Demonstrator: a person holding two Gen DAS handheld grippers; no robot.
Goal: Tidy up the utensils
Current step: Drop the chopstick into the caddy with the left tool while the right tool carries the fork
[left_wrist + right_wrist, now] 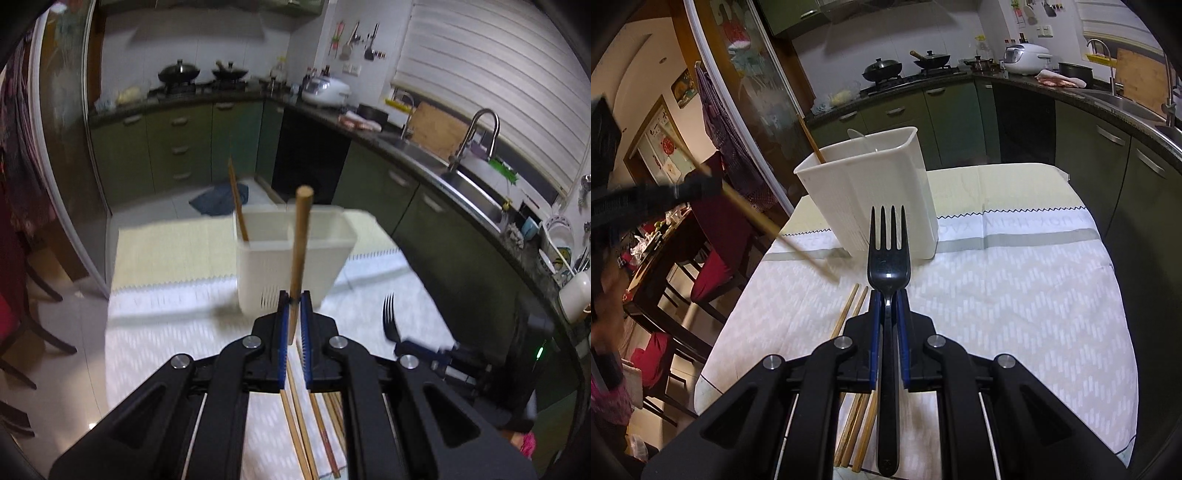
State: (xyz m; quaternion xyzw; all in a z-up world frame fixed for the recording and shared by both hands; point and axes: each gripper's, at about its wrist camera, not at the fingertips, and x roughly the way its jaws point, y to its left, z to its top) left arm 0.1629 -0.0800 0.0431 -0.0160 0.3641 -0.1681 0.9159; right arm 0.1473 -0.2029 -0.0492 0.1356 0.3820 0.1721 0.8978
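over table (1015,295) — left gripper (294,301) clamped on chopstick (301,243), right gripper (886,295) clamped on fork (887,254), both near holder (871,192).

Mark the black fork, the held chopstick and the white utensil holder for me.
black fork (888,258): right wrist view, base of its tines.
chopstick (301,240): left wrist view, middle of its shaft above the fingers.
white utensil holder (886,177): right wrist view, its near wall.

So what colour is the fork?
Black; the fork shows best in the right wrist view, clamped in the right gripper.
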